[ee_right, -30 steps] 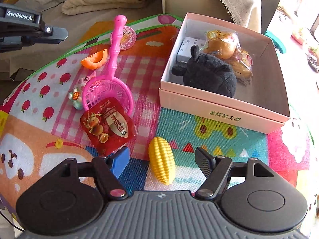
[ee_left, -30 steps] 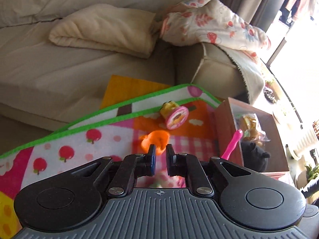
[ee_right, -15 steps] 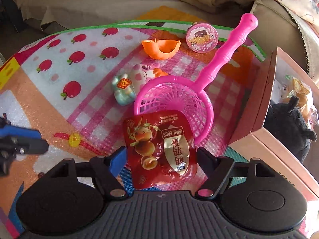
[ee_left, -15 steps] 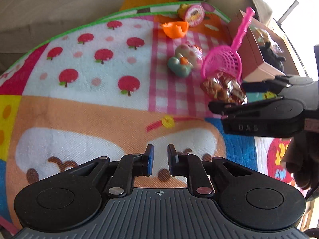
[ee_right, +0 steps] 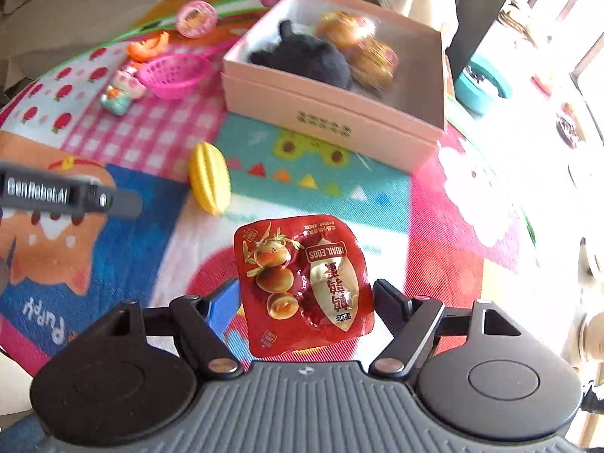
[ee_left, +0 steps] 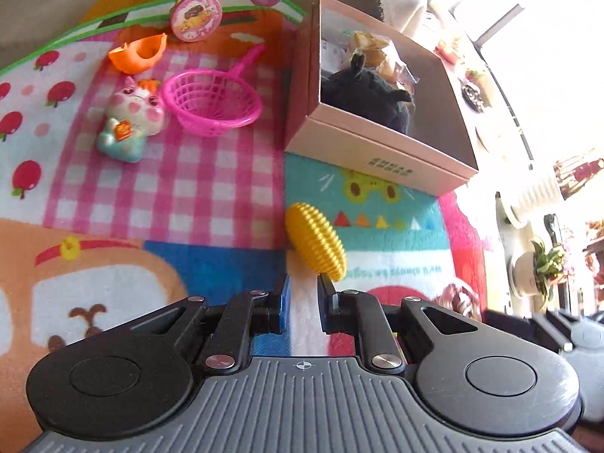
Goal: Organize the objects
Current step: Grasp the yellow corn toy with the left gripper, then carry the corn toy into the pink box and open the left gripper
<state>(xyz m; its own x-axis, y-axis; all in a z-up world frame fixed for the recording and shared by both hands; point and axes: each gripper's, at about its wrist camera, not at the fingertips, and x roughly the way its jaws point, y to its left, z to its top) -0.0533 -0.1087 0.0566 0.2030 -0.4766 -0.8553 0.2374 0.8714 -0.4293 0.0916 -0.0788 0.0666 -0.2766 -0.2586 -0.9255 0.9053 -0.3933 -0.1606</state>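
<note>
Lifted off the mat since a moment ago, the packet (ee_right: 304, 285) hangs by its side edges in the right gripper (ee_right: 305, 298), light, limp and slick, short of the box (ee_right: 336, 113); left gripper (ee_left: 304, 302) narrow, empty

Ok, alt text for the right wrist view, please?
The right gripper holds a red quail egg packet above a colourful play mat. Beyond lie a yellow toy corn and an open pink box.
</note>
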